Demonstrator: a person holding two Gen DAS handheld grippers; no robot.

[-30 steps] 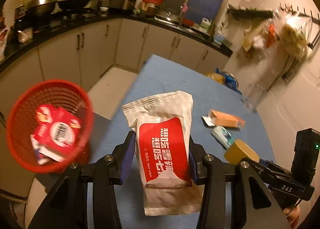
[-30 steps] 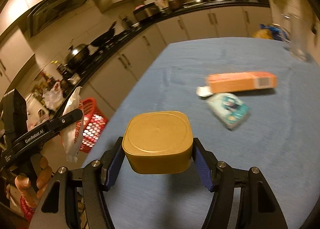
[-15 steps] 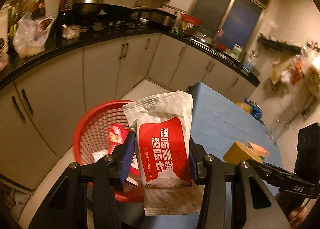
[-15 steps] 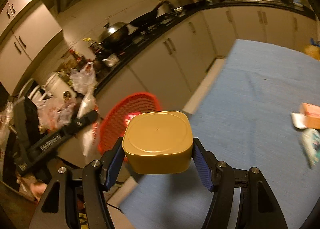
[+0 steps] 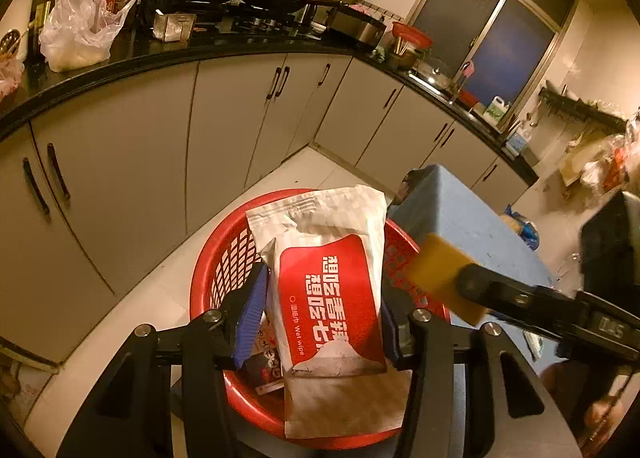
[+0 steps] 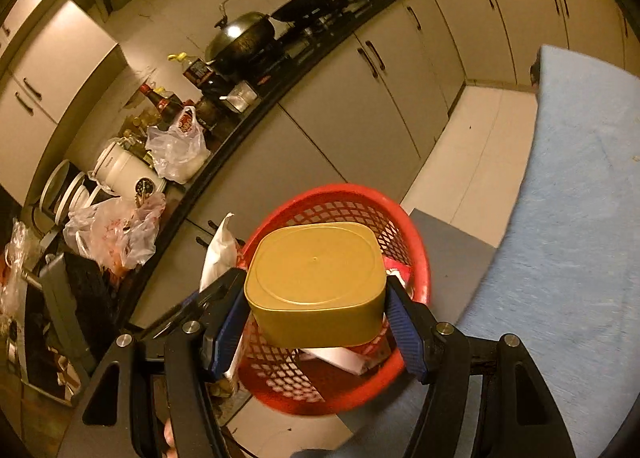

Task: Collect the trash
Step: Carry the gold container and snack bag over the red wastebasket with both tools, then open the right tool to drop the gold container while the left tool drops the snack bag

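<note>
Kitchen floor: red basket [image 5: 208,286] set against blue table [image 6: 580,218] edge.
Left gripper [image 5: 322,298]: jaws just opened, wipe pack [image 5: 320,226] loose between, over basket.
Right gripper [image 6: 316,298]: clamped on yellow tub [image 6: 316,258], over basket.

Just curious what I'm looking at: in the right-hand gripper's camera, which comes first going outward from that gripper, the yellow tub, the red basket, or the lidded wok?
1. yellow tub, between the right gripper fingers.
2. red basket, just beyond and below, beside the table.
3. lidded wok, far back on the counter, upper middle.
</note>
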